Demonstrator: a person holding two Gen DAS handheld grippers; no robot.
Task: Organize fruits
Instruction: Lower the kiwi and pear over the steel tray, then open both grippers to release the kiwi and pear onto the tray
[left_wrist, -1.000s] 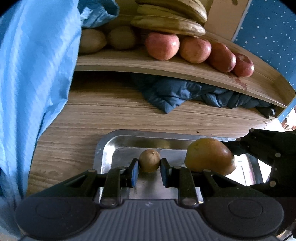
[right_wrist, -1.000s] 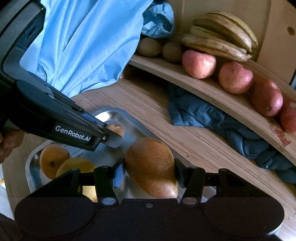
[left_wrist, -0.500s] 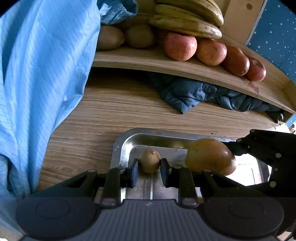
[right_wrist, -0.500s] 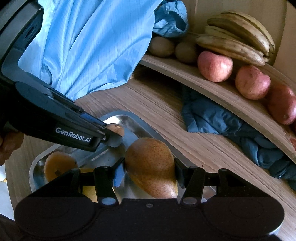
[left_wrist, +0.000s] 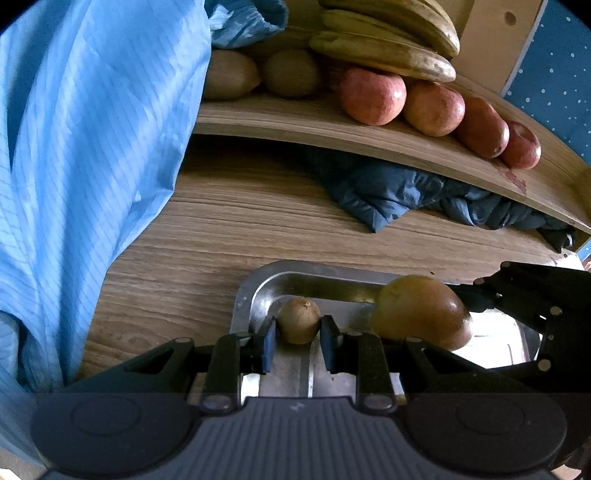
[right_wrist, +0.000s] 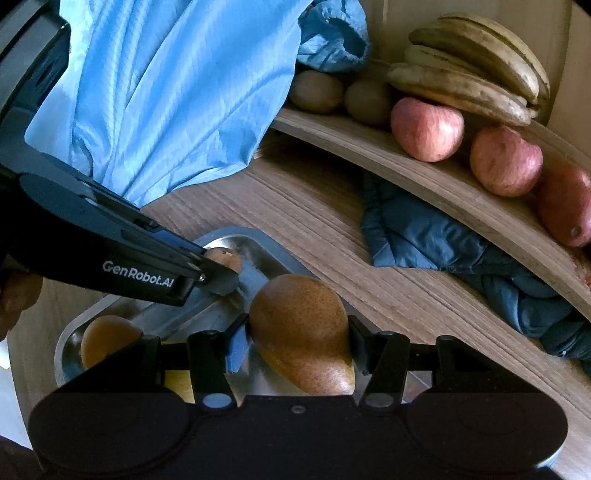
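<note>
Wood grain fills most of the left wrist view: a table (left_wrist: 229, 229) across the middle and a curved wooden shelf (left_wrist: 332, 129) arching over the upper half. At lower centre, the left gripper (left_wrist: 298, 338) has its blue-padded fingers (left_wrist: 269, 341) clamped on a small brown kiwi (left_wrist: 298, 320), held over the near corner of a steel tray (left_wrist: 258, 291). Just to the right, a brown pear (left_wrist: 421, 312) sits in the black right gripper (left_wrist: 467, 301) coming in from the right edge. On the shelf, two kiwis (left_wrist: 258, 72) lie upper centre, a row of red apples (left_wrist: 432, 107) runs to the right, and a bunch of browned bananas (left_wrist: 388, 48) rests above them. Pale blue fabric (left_wrist: 92, 147) drapes down the left side; a dark blue cloth (left_wrist: 424, 195) is bunched under the shelf.

Seen from the right wrist, the pear fills lower centre, both fingers pressed against its sides, above the tray's rim. The left gripper crosses from the left edge, marked "GenRobot.AI", with the kiwi pinched at its tip. An orange-brown fruit (right_wrist: 107, 341) lies in the tray at lower left, partly hidden. Apples, bananas and kiwis line the shelf at upper right, with the dark cloth below.
</note>
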